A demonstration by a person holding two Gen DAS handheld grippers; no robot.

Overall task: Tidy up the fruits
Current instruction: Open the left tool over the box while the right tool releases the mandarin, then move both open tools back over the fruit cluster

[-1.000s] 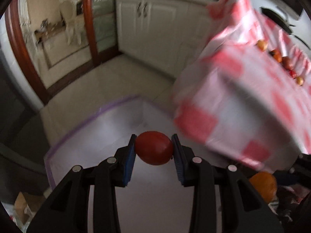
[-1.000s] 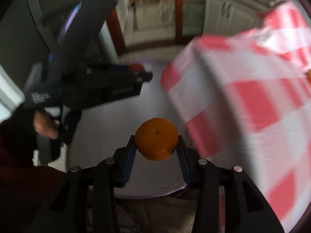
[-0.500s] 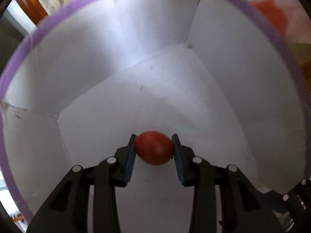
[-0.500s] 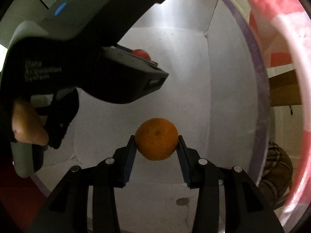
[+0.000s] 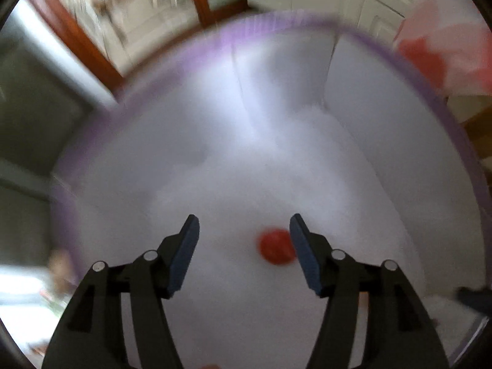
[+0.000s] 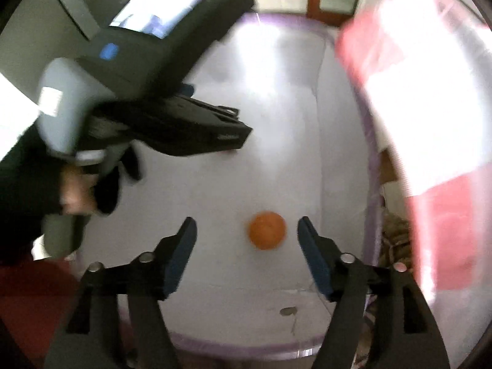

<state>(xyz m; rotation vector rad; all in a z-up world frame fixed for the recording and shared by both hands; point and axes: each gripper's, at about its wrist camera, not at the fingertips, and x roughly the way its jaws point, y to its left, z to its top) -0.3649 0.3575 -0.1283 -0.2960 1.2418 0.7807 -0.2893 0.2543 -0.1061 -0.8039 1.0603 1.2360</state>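
Both grippers point down into a white box with a purple rim [image 5: 310, 23]. My left gripper [image 5: 244, 233] has its jaws opening; a small red fruit [image 5: 275, 247] sits below them inside the box, close to the right pad but free of both. In the right wrist view my right gripper [image 6: 247, 235] is also opening, and an orange [image 6: 267, 230] lies beneath the gap on the box's white floor [image 6: 233, 184], touching neither pad. The left gripper's black body [image 6: 172, 123] shows there at upper left, held by a hand [image 6: 75, 192].
A red and white checked cloth [image 6: 430, 107] hangs beside the box on the right. A wooden door frame [image 5: 83, 46] and white cabinets stand beyond the box. A dark red sleeve [image 6: 27, 301] is at lower left in the right wrist view.
Both grippers went from shut on their fruit to open; the red fruit and the orange have dropped away into the box. Both views are blurred now and show more of the room.
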